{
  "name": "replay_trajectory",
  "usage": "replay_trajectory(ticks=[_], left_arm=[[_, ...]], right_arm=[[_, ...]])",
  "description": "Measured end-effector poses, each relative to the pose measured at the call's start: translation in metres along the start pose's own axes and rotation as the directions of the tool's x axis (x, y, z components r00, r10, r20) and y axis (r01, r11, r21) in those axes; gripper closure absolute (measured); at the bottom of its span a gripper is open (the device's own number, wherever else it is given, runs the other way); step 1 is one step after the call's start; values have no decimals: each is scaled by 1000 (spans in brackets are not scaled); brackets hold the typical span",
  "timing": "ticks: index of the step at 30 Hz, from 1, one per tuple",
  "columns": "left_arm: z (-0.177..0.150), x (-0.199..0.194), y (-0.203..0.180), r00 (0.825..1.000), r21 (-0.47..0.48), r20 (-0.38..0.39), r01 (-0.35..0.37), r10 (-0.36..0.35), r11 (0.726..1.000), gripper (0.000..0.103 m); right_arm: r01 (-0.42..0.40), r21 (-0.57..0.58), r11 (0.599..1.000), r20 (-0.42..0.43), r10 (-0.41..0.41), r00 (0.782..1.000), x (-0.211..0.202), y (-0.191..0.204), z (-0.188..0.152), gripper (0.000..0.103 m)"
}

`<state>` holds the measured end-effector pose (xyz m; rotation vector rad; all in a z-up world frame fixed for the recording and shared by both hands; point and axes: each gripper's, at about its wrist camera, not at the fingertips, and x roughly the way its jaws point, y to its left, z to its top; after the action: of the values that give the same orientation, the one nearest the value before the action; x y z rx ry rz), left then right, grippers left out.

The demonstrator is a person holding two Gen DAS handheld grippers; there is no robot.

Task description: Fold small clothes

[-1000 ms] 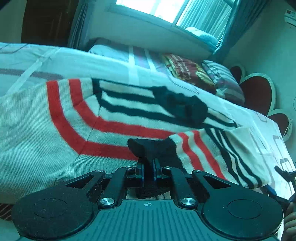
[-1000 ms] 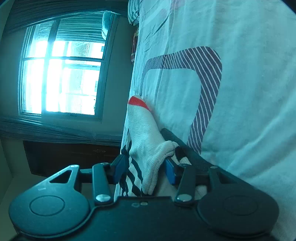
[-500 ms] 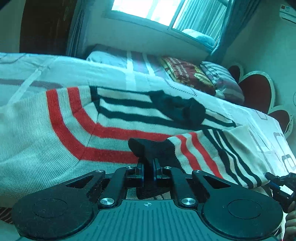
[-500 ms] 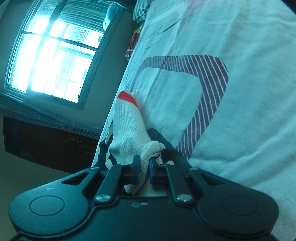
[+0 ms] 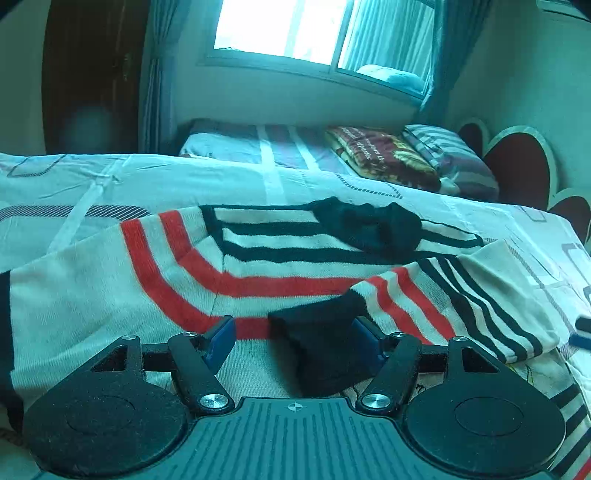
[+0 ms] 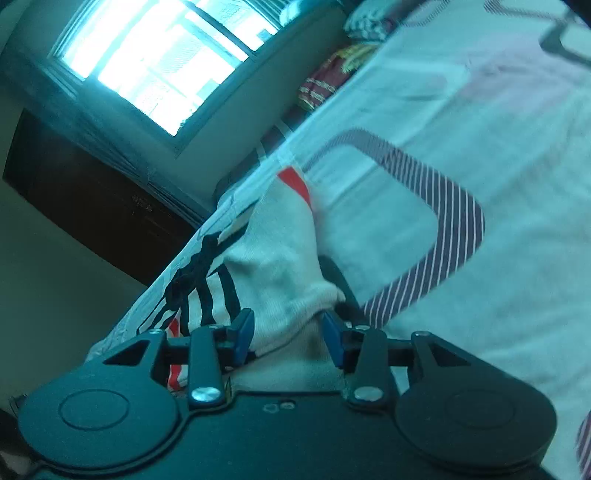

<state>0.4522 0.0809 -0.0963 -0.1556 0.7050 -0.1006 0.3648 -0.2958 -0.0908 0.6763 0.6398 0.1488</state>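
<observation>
Left wrist view: the left gripper sits low over a striped sweater spread on the bed. Its jaws are spread wide, with blue pads showing on both sides. A black cuff of the sweater lies between them, closer to the right pad and apparently touching it, clear of the left one; nothing is clamped. Further off, another black cuff rests on the sweater's black stripes. Red stripes curve across the near left part. At the far right, pillows lie by a headboard, under a window.

Right wrist view, tilted: the right gripper also has its jaws apart. A white fold of the sweater rises between the blue pads; whether either pad touches the cloth cannot be told. The fold has a red patch at its far tip and black stripes to its left. To the right lies the bedsheet with its striped loop pattern.
</observation>
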Motion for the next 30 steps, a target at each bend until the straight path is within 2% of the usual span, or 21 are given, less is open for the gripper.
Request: replay_trajectory(ticks=[4,7,9,10,11,13,14,15,16,18,20,22,23,24,25,27,30], left_arm=[[15,22,-5,1000,24,-13,-6,7,1000,36],[17,43,-13,997,56,-72,-29,33,998,39],[11,49,-17,996,102,-70,-53,61,993,39],[9,49,-19,996,116,-61,-58,66,992,39],[8,48,-18,996,112,-56,-61,67,992,39],[6,45,-15,995,115,-46,-83,89,990,39],[5,44,-13,995,115,-43,-82,88,990,39],[5,44,-10,996,112,-41,-79,84,991,39],[6,44,-10,996,113,-42,-76,81,991,39],[6,44,-11,995,119,-45,-82,88,989,39],[6,45,-13,995,120,-40,-91,96,989,39],[4,44,-14,994,115,-31,-102,106,988,39],[3,44,-15,993,114,-29,-109,113,987,39],[4,44,-17,992,114,-30,-115,119,987,39],[4,43,-18,991,109,-35,-121,126,987,39],[5,36,-19,990,97,-47,-125,130,987,39],[-6,9,-17,992,71,-31,-124,126,990,38]], right_arm=[[39,-32,999,37,-38,999,37,8,38,71],[63,-130,990,7,-63,998,77,26,57,78],[101,-249,963,-10,-106,994,101,41,59,80],[147,-312,939,-28,-164,986,115,45,56,82],[223,-373,901,-55,-262,964,134,43,50,93],[237,-386,891,-26,-268,963,133,39,50,97],[279,-400,873,-10,-308,951,133,42,51,101],[344,-437,831,24,-371,928,133,47,47,90],[356,-457,815,36,-383,923,132,49,45,87],[331,-448,830,47,-348,936,120,52,41,87],[275,-469,839,89,-265,960,100,64,30,84],[209,-528,823,66,-206,976,94,75,13,83],[211,-562,800,39,-229,973,100,75,4,82],[238,-580,779,6,-288,958,109,72,-5,80],[254,-592,765,38,-288,957,107,73,-10,80],[281,-586,760,42,-319,947,100,85,-10,78],[235,-588,774,72,-239,968,69,105,-18,76]])
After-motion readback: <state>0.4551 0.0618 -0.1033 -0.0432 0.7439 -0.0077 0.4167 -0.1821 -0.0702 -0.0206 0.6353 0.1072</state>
